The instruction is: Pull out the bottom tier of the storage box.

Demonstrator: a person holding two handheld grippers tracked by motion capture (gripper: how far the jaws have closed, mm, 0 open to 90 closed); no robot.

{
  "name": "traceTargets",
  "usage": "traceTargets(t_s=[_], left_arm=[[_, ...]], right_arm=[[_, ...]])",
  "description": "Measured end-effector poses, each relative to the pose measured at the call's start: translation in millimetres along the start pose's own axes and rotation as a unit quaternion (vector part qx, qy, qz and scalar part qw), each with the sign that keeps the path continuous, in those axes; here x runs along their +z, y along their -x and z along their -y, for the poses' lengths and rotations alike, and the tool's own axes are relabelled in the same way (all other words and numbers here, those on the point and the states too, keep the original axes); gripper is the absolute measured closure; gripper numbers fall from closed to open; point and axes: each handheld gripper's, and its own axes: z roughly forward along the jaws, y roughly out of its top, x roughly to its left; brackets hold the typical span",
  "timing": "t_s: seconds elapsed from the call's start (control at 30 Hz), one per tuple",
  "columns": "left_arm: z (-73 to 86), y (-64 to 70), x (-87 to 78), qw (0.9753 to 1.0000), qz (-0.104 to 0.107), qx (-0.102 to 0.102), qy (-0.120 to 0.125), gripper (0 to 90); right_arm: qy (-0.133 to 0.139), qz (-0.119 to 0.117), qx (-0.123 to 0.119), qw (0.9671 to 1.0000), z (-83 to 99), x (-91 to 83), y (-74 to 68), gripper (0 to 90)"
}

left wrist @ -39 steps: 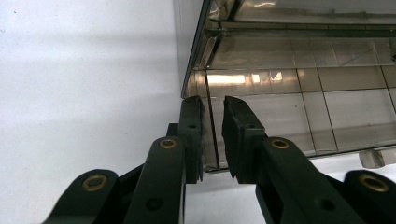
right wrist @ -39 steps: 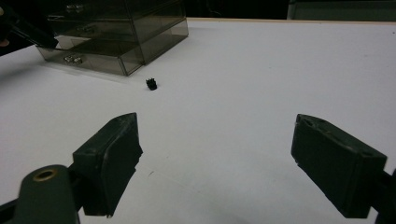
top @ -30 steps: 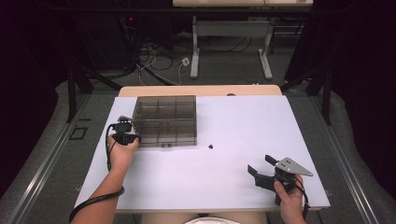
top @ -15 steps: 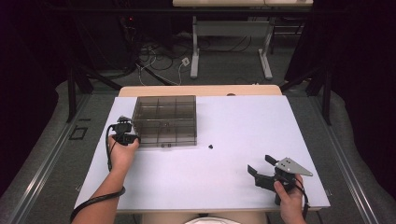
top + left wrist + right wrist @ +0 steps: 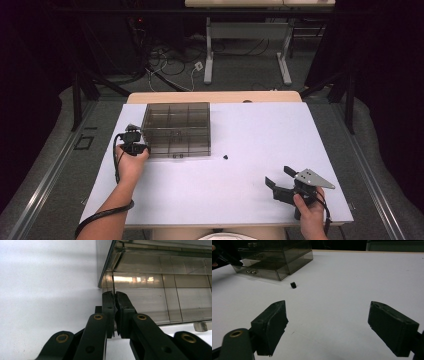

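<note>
On the table (image 5: 250, 130), far-left part: smoke-tinted box (image 5: 176, 129), divided into compartments, lid seemingly down. Left tongs (image 5: 136, 136) pressed together on the box's left wall edge, as the left gripper view shows (image 5: 114, 312); judged a steadying hold so the box cannot slide while worked on. Small black part (image 5: 225, 157) lying loose on the table just right of the box's near corner, touching nothing. Right tongs (image 5: 280, 180) wide apart, empty, near the front right edge; part well ahead of them (image 5: 293, 285), to their left, probably the next pick.
</note>
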Motion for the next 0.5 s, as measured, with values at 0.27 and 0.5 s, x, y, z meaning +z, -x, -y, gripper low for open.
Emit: traceTargets(t_s=[0.27, 0.5], left_arm=[[1.0, -0.4, -0.6, 1.0000, 0.002, -0.001, 0.000, 86.4], [2.6, -1.0, -1.7, 1.0000, 0.005, 0.000, -0.001, 86.3]], right_arm=[[-0.002, -0.002, 0.000, 1.0000, -0.1, -0.1, -0.2, 15.1], [0.001, -0.003, -0.001, 1.0000, 0.0, 0.2, -0.4, 15.1]])
